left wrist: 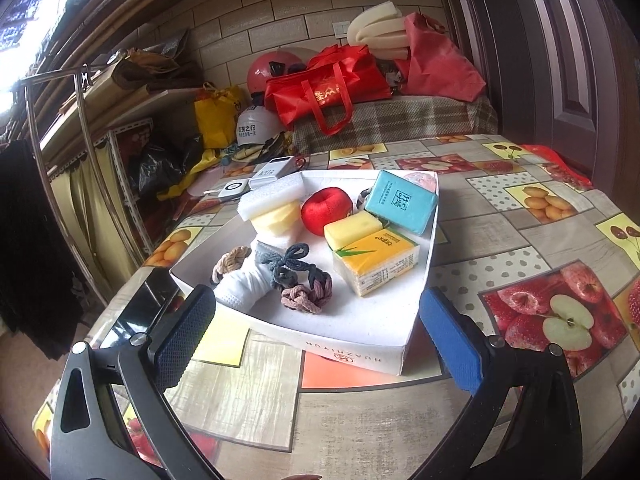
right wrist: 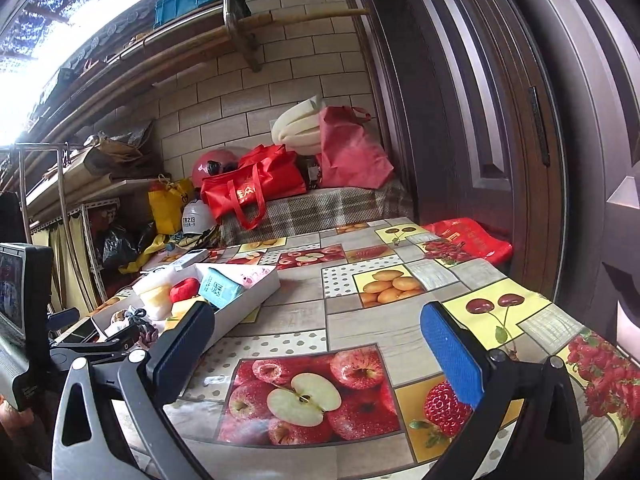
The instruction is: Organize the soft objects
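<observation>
A white box lid on the table holds soft things: a white sponge on a pale yellow sponge, a red plush apple, a yellow sponge, a blue tissue pack, a yellow tissue pack, a white sock and several hair ties. My left gripper is open and empty, just in front of the box's near wall. My right gripper is open and empty over bare table, right of the box.
The table has a fruit-patterned cloth. A black phone lies left of the box; small white devices lie behind it. Red bags and helmets sit on a bench beyond. A dark door stands at right.
</observation>
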The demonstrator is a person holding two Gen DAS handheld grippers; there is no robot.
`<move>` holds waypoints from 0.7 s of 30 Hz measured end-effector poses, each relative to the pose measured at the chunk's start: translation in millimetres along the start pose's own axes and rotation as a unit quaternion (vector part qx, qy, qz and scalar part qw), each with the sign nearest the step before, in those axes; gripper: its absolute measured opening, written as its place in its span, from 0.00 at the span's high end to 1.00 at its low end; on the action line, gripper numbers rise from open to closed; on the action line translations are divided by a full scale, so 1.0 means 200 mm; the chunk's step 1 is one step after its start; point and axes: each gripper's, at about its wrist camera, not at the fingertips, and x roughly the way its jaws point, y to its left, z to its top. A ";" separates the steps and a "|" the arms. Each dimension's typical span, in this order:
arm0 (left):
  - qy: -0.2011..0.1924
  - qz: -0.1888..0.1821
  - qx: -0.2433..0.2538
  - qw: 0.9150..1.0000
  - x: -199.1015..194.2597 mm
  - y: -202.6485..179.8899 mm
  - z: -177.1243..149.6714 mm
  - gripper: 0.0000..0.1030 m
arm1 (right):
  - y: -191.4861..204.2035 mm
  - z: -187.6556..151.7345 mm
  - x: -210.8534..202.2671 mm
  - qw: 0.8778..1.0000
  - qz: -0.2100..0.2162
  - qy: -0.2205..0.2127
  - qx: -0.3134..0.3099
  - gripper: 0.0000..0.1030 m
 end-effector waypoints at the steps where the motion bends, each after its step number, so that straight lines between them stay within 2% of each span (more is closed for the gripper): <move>1: 0.001 -0.005 0.000 1.000 0.00 0.00 0.00 0.00 | 0.01 0.00 0.00 1.000 -0.002 -0.002 -0.006 0.00; 6: 0.000 -0.022 -0.008 1.000 0.00 0.01 0.00 0.00 | 0.04 0.00 0.00 1.000 -0.008 0.001 -0.024 0.00; 13: 0.007 -0.054 -0.038 0.998 0.02 0.08 0.00 0.00 | 0.00 0.00 0.02 1.000 -0.010 0.010 -0.007 0.00; 21: 0.007 -0.056 -0.046 0.997 0.02 0.09 0.00 0.00 | 0.00 0.00 0.02 1.000 -0.010 0.014 -0.005 0.00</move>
